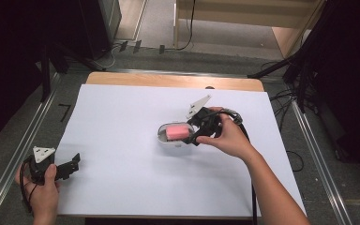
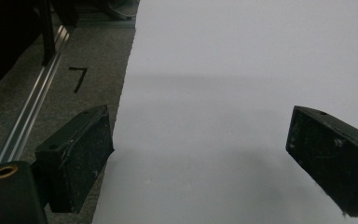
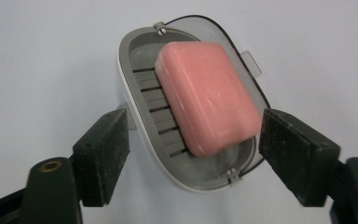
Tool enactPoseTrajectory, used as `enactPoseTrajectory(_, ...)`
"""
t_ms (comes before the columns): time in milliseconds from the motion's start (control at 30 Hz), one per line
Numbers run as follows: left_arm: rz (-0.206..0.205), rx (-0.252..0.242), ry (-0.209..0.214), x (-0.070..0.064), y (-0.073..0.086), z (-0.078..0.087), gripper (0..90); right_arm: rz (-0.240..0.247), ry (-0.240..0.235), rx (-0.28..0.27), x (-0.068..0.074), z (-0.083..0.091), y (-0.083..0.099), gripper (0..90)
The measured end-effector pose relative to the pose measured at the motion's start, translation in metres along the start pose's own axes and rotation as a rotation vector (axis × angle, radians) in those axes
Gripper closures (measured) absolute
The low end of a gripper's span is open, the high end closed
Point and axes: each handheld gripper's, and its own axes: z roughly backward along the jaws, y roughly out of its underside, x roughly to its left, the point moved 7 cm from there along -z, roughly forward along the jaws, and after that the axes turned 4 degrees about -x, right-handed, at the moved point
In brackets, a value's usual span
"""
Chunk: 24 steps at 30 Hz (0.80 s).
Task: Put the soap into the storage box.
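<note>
White sheet (image 1: 122,154) covering a wooden table, dark floor and metal rails around it, seen from above. Near the sheet's centre, a grey soap dish (image 3: 142,70) with slatted floor and clear hinged lid open, pink soap bar (image 3: 207,95) lying tilted inside, right gripper (image 3: 193,156) poised at the dish with jaws spread wide on either side, gripping nothing; left gripper (image 2: 200,161) far off at the sheet's near left edge, jaws wide apart and empty. Best handled, probably, by centring on the bar and closing gently and squarely to avoid slipping or tipping the dish.
</note>
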Motion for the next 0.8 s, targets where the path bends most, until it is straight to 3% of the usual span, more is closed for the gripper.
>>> enactPoseTrajectory(100, 0.000, -0.001, -0.002, 0.000, 0.000, 0.000, 7.7, -0.034, 0.012, -0.025, -0.002, 0.006, 0.006, 22.8)
enactPoseTrajectory(200, -0.001, -0.001, -0.002, 0.000, 0.000, 0.000, 7.7, -0.055, 0.003, -0.051, 0.001, 0.011, 0.014, 13.8)
enactPoseTrajectory(333, -0.002, 0.001, -0.003, 0.000, 0.000, 0.000, 7.7, -0.110, -0.004, -0.072, 0.000, 0.016, 0.021, 14.8)
enactPoseTrajectory(533, -0.004, 0.003, -0.004, 0.000, 0.000, 0.000, 7.7, -0.184, 0.065, -0.093, -0.007, 0.026, 0.039, 14.3)
enactPoseTrajectory(800, -0.007, 0.001, -0.004, 0.000, 0.000, 0.000, 7.7, -0.238, 0.099, -0.128, -0.012, 0.035, 0.058, 14.3)
